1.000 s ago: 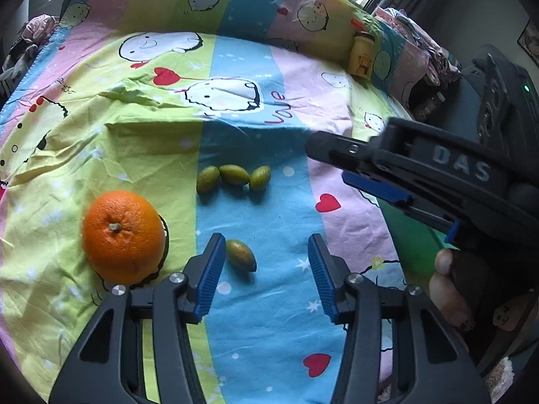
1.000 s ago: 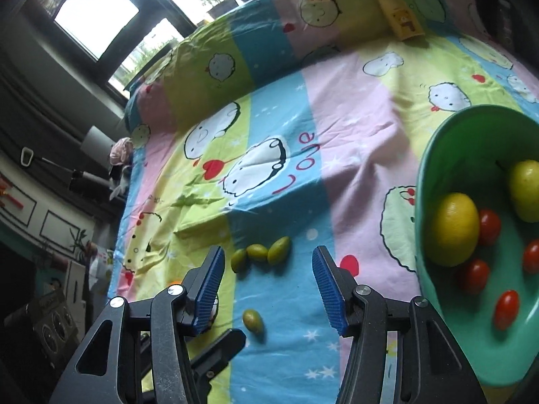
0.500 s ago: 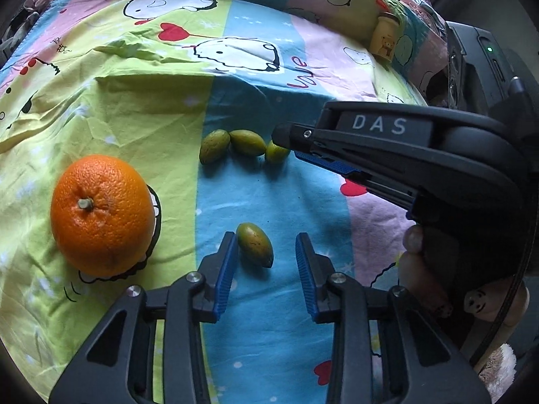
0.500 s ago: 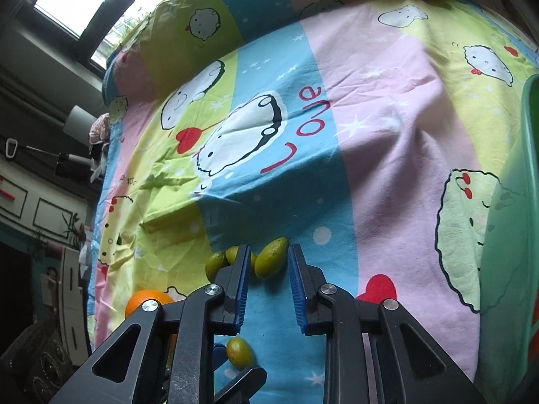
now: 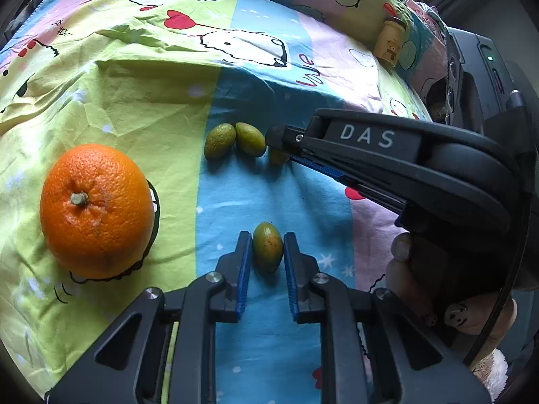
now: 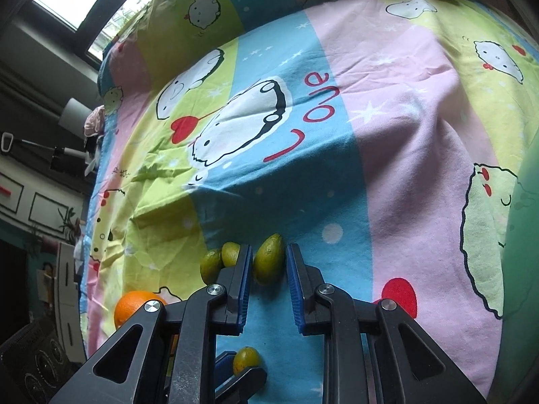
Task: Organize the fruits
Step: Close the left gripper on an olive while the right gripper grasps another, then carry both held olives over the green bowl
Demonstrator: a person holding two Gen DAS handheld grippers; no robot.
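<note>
Currently mid-pickup, both hands at once. Left gripper [image 5: 267, 252] clenched on a lone small green fruit [image 5: 267, 246] lying on the blue stripe of the bed sheet [image 5: 134, 107], at 6 o'clock in the left wrist view. Right gripper [image 6: 268, 264] clenched on the rightmost fruit [image 6: 268, 263] of a row of three; the other two [image 6: 219, 262] just beside its left jaw at 9 o'clock, touching or nearly. Orange [image 5: 96, 210] untouched at 9 o'clock in the left view. Green bowl edge [image 6: 525, 235] at 3 o'clock in the right view, contents hidden. Step in hand: grasp done, lift pending, fruits seemingly not yet off the sheet. Next, probably: raise straight up, carry toward the bowl at 3 o'clock. Risks: smooth oval fruit squirting out of the jaws; neighbours nudged on lift; the two grippers crowding each other.
</note>
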